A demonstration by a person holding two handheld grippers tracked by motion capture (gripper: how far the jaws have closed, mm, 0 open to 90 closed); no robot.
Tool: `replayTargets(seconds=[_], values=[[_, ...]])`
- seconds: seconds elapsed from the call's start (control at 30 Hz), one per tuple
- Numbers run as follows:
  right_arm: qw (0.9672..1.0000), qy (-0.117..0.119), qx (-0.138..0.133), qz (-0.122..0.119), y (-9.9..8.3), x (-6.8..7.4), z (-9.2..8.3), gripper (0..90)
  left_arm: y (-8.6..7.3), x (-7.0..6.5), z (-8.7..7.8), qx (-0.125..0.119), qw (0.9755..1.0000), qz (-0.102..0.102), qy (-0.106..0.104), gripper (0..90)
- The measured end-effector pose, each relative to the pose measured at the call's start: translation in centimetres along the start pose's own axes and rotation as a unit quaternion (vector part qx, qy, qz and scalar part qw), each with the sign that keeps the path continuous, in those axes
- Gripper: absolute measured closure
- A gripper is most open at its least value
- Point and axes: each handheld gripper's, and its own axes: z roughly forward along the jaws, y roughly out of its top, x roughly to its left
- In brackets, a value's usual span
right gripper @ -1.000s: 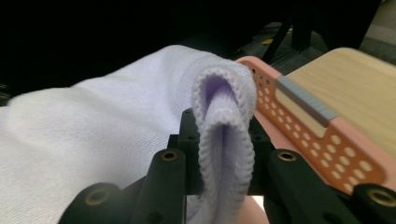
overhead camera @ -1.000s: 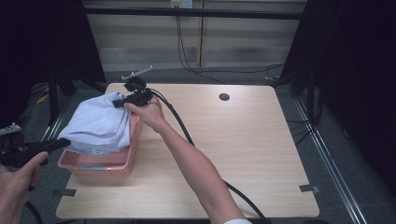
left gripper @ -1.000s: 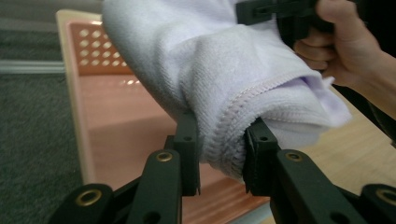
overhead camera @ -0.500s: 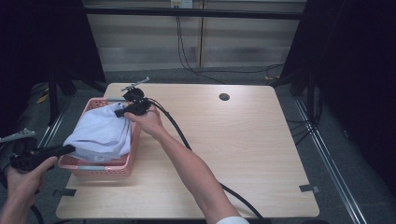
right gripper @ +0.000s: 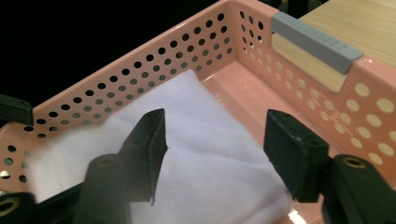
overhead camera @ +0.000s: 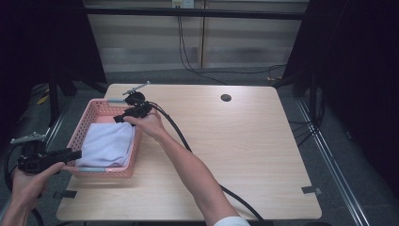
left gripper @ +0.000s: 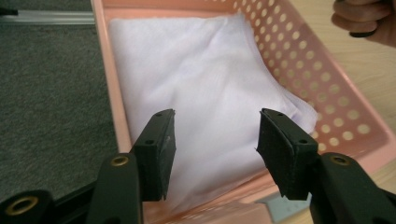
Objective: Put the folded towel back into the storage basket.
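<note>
A folded white towel [overhead camera: 107,143] lies flat in the pink perforated basket [overhead camera: 77,134] at the table's left side. My left gripper [overhead camera: 75,154] sits at the basket's near left corner. In the left gripper view its jaws [left gripper: 215,126] stand apart above the towel [left gripper: 201,74], having just been opening, with the pads off the cloth. My right gripper [overhead camera: 117,119] hovers at the basket's far right rim. Its jaws [right gripper: 217,123] have also just been opening and stand wide over the towel [right gripper: 187,102], gripping nothing.
The basket wall [right gripper: 154,51] carries a grey tab [right gripper: 317,42] on its rim. A black cable [overhead camera: 174,129] trails across the wooden table [overhead camera: 244,150] beside the right forearm. A dark round hole [overhead camera: 226,98] sits near the far edge. Grey carpet [left gripper: 51,93] lies left of the basket.
The towel was held bunched above the basket between both grippers, then came down. It now rests flat inside, and both pairs of jaws have opened and let go.
</note>
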Motion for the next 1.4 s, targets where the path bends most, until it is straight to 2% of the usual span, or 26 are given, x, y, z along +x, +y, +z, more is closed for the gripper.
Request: replayTargets(seconds=[0.07,0.13,0.23,0.33,0.43,0.5,0.6,0.63,0.67,0.7,0.8,0.9,1.0,1.03,1.07,1.23,1.27,1.3,1.37,1.4], values=[[0.9999,0.008,-0.003,-0.007,0.1,0.2,-0.3,36.6,0.1,-0.2,-0.1,-0.003,1.0,0.002,-0.003,40.7],[0.9998,0.012,-0.006,-0.012,0.0,0.5,-0.9,36.8,0.4,-1.2,-0.1,-0.007,0.9999,0.009,-0.006,39.4],[0.9993,0.015,-0.022,-0.024,-0.2,0.4,-2.3,37.8,0.6,-2.5,0.2,-0.011,0.9994,0.029,-0.013,39.4],[0.9992,0.012,-0.026,-0.027,-0.7,0.0,-4.0,39.0,0.7,-3.8,0.8,-0.018,0.9992,0.034,-0.008,38.3],[0.9987,0.014,-0.03,-0.04,-1.4,-0.4,-5.9,41.7,0.7,-5.1,1.7,-0.019,0.9988,0.04,-0.018,38.2],[0.9986,0.014,-0.033,-0.039,-2.1,-0.6,-7.3,42.1,0.9,-6.1,2.3,-0.012,0.9987,0.046,-0.017,37.2],[0.9983,0.009,-0.031,-0.048,-3.4,-0.9,-9.6,42.7,1.0,-7.6,3.3,-0.016,0.9982,0.05,-0.029,36.3],[0.9982,0.01,-0.037,-0.047,-3.9,-1.1,-10.5,42.5,1.0,-8.2,3.8,-0.01,0.9981,0.054,-0.027,35.6],[0.9982,0.01,-0.037,-0.047,-3.9,-1.1,-10.5,42.5,1.0,-8.2,3.8,-0.01,0.9981,0.054,-0.027,35.3],[0.9982,0.002,-0.037,-0.047,-4.9,-1.4,-12.1,42.5,1.0,-9.3,4.7,-0.007,0.9981,0.055,-0.028,33.6],[0.998,-0.007,-0.049,-0.039,-6.5,-2.0,-14.6,41.6,1.0,-11.0,5.8,-0.012,0.9977,0.054,-0.039,32.0],[0.9977,-0.015,-0.055,-0.036,-8.5,-2.3,-17.0,41.3,0.9,-13.0,6.9,-0.014,0.9966,0.068,-0.044,30.2],[0.9976,-0.026,-0.055,-0.034,-10.7,-2.7,-19.3,40.7,0.7,-15.2,7.9,-0.006,0.9944,0.093,-0.05,30.9],[0.9976,-0.03,-0.053,-0.033,-11.4,-2.7,-20.0,40.3,0.7,-15.2,7.9,-0.006,0.9944,0.093,-0.05,31.3],[0.9975,-0.034,-0.052,-0.033,-12.1,-2.7,-20.7,40.3,0.6,-16.4,8.4,-0.002,0.9936,0.1,-0.052,31.4],[0.997,-0.052,-0.05,-0.03,-15.4,-2.4,-23.9,39.6,-0.1,-18.7,10.0,0.007,0.9914,0.111,-0.069,31.5],[0.997,-0.052,-0.05,-0.03,-15.4,-2.4,-23.9,39.6,-0.1,-18.7,10.0,0.007,0.9914,0.111,-0.069,31.1],[0.9968,-0.058,-0.049,-0.025,-17.1,-2.1,-25.5,39.4,-0.6,-19.3,10.4,0.014,0.9903,0.115,-0.077,30.3],[0.9966,-0.062,-0.049,-0.023,-17.8,-2.0,-26.1,39.3,-1.0,-19.7,10.7,0.015,0.9907,0.113,-0.074,29.8],[0.9958,-0.075,-0.049,-0.019,-19.5,-2.0,-27.7,39.2,-1.7,-20.0,11.0,0.024,0.9893,0.119,-0.081,29.6]])
